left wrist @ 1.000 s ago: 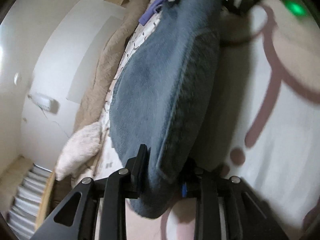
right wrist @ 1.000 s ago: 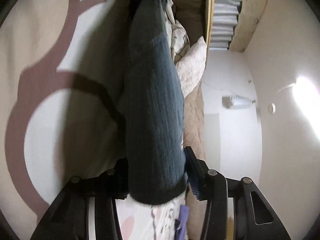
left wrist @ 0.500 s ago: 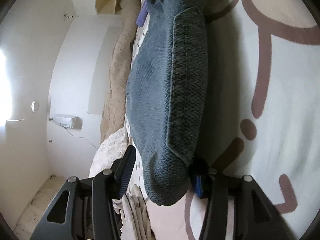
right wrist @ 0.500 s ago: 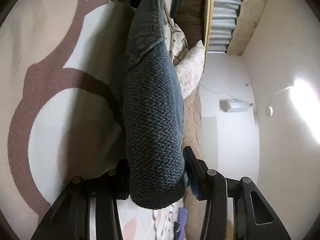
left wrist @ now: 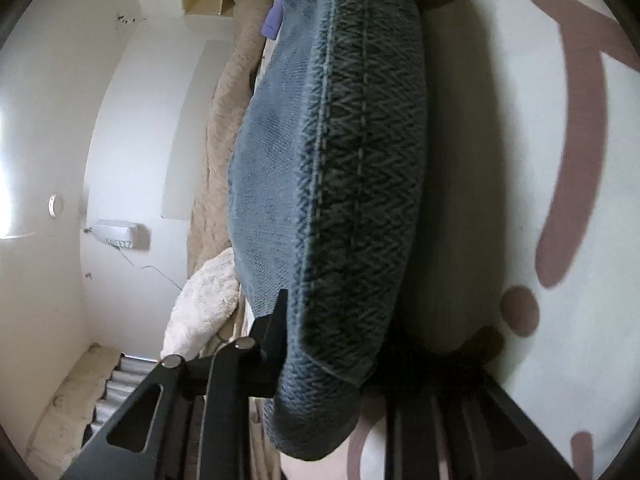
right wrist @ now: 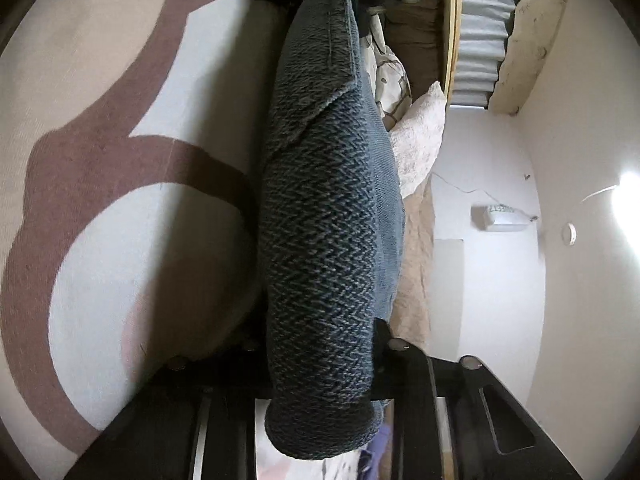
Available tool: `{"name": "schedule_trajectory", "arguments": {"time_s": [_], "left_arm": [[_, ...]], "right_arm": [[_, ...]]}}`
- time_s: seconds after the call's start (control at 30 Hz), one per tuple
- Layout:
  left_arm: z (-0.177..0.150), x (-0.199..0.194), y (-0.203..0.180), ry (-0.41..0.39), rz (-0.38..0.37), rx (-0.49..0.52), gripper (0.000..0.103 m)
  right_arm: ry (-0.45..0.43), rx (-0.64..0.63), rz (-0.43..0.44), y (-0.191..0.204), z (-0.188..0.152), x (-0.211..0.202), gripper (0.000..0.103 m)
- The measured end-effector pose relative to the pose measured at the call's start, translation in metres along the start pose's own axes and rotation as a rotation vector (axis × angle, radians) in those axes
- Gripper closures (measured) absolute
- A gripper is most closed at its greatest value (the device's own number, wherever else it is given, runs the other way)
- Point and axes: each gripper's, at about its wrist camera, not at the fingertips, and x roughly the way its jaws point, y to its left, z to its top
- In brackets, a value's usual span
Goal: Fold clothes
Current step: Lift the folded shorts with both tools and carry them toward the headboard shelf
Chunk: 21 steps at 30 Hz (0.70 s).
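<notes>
In my left wrist view the left tongs [left wrist: 320, 364] sit at the bottom of the frame, their jaws closing on the dark blue herringbone-weave denim garment [left wrist: 340, 184], which runs from between them up the middle to the top edge. A stitched seam with two rows of pale thread runs along its darker right half. To the right of it lies the white bed sheet with wide mauve curved stripes [left wrist: 560, 140]; to the left a beige fuzzy blanket [left wrist: 218, 128], a cream fluffy pillow [left wrist: 200, 308], and a white wall.

In my right wrist view the right tongs [right wrist: 320, 368] are at the bottom centre, jaws likewise closing on the same garment [right wrist: 324, 240], its cloth filling the gap between them. The far end of it reaches the top centre of the frame, where the black frame of the other tongs shows. The sheet [right wrist: 100, 120] lies on the left, the pillow [right wrist: 420, 136] upper right.

I see no containers in either view.

Compared with a second ago, both pairs of tongs have narrowed on the cloth, and the left view has rolled so the seam now faces me squarely; the garment is stretched between the two tongs as before.
</notes>
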Motion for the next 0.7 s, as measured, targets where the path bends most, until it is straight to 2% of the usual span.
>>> {"name": "schedule_trajectory", "arguments": {"time_s": [0.13, 0.2, 0.37, 0.53, 0.63, 0.7], "left_arm": [[-0.002, 0.0, 0.02, -0.002, -0.034, -0.03, 0.083], [-0.002, 0.0, 0.042, 0.004, -0.047, -0.079, 0.084], [-0.01, 0.018, 0.136, 0.052, -0.058, -0.3, 0.084], [-0.018, 0.054, 0.246, 0.123, -0.072, -0.552, 0.084], [-0.042, 0.061, 0.301, 0.154, -0.07, -0.681, 0.084], [-0.068, 0.054, 0.329, 0.175, -0.041, -0.734, 0.084]], "right_arm": [[0.005, -0.036, 0.055, -0.014, 0.001, 0.001, 0.082], [0.001, -0.056, 0.074, -0.028, 0.003, 0.0, 0.083], [-0.013, -0.049, -0.038, -0.105, 0.019, 0.009, 0.083], [0.011, 0.068, -0.122, -0.205, 0.058, 0.038, 0.084], [0.018, 0.142, -0.148, -0.255, 0.086, 0.053, 0.084], [0.003, 0.189, -0.168, -0.287, 0.111, 0.06, 0.084]]}}
